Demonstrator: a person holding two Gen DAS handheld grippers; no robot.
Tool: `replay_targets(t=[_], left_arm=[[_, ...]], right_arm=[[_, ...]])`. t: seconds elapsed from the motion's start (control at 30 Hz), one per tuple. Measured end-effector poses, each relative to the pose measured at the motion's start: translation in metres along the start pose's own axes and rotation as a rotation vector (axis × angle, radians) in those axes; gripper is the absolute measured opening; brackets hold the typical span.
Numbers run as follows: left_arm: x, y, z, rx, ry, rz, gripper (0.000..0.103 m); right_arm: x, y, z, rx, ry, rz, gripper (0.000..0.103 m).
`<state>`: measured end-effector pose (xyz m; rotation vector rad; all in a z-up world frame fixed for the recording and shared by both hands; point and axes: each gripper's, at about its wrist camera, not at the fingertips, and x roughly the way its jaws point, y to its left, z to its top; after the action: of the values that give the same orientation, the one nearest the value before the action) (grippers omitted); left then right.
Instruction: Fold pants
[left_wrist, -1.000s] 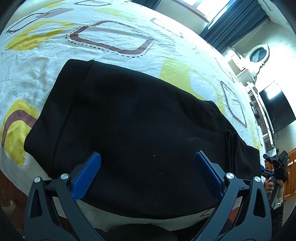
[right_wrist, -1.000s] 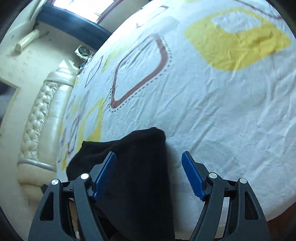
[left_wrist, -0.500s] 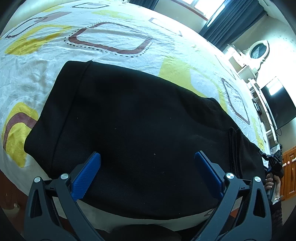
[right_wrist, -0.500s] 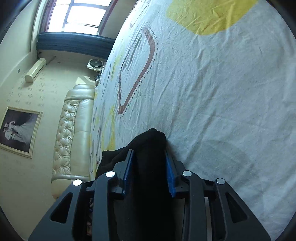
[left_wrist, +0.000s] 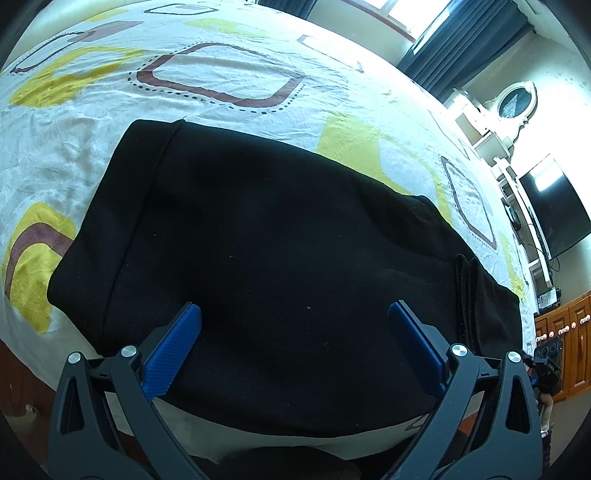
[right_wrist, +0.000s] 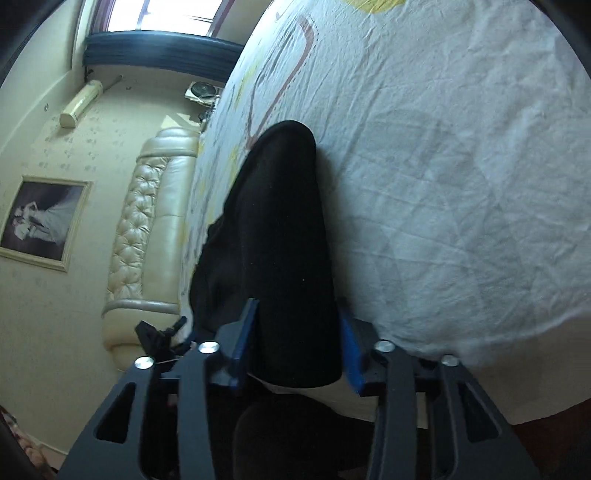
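No words, numbers, labels or brand marks can be read in either view. The bed sheet (left_wrist: 229, 77) carries only yellow patches and brown outlined shapes, no lettering. The framed picture (right_wrist: 42, 218) on the wall shows a blurred photograph without any legible caption.

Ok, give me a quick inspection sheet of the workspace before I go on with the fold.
Surface: bed sheet, white with yellow and brown shapes, wrinkled.
Job's things: black pants lying flat near the bed's near edge; one end lifted in the right wrist view.
Clutter: nothing seen on the sheet.
Grippers: left gripper open above the pants; right gripper shut on the pants' end.
Cables: wires hanging by the TV.
Surroundings: tufted headboard, framed picture, dark curtains.
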<state>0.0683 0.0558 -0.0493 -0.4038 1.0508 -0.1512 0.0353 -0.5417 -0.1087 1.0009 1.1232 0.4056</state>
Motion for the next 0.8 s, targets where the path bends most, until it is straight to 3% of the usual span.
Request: replay_targets(t=[0.1, 0.13, 0.2, 0.27, 0.33, 0.4, 0.57, 0.63, 0.8], left_arm=[[-0.001, 0.0, -0.001, 0.009, 0.001, 0.001, 0.101], [-0.001, -0.001, 0.0, 0.012, 0.001, 0.0, 0.101], [-0.002, -0.001, 0.0, 0.016, 0.0, -0.005, 0.101], [-0.006, 0.0, -0.001, 0.025, -0.005, -0.015, 0.101], [-0.014, -0.002, 0.0, 0.037, -0.007, -0.031, 0.101], [-0.027, -0.001, 0.005, 0.054, -0.024, -0.079, 0.101], [-0.063, 0.027, 0.026, 0.087, -0.092, -0.165, 0.101], [-0.067, 0.057, 0.036, 0.022, -0.09, -0.197, 0.101], [-0.055, 0.124, 0.048, -0.142, -0.08, -0.265, 0.101]], right_arm=[[-0.001, -0.004, -0.002, 0.011, -0.006, -0.007, 0.025], [-0.002, 0.0, -0.002, 0.005, -0.015, -0.025, 0.029], [-0.007, 0.012, -0.004, 0.018, -0.032, -0.063, 0.044], [-0.018, 0.033, -0.007, -0.005, -0.115, -0.172, 0.07], [-0.029, 0.06, -0.013, -0.051, -0.23, -0.335, 0.07], [-0.031, 0.083, -0.019, -0.089, -0.287, -0.442, 0.071], [-0.004, 0.13, -0.048, -0.19, -0.336, -0.477, 0.071], [0.016, 0.146, -0.065, -0.27, -0.328, -0.502, 0.071], [0.062, 0.189, -0.095, -0.56, -0.313, -0.685, 0.071]])
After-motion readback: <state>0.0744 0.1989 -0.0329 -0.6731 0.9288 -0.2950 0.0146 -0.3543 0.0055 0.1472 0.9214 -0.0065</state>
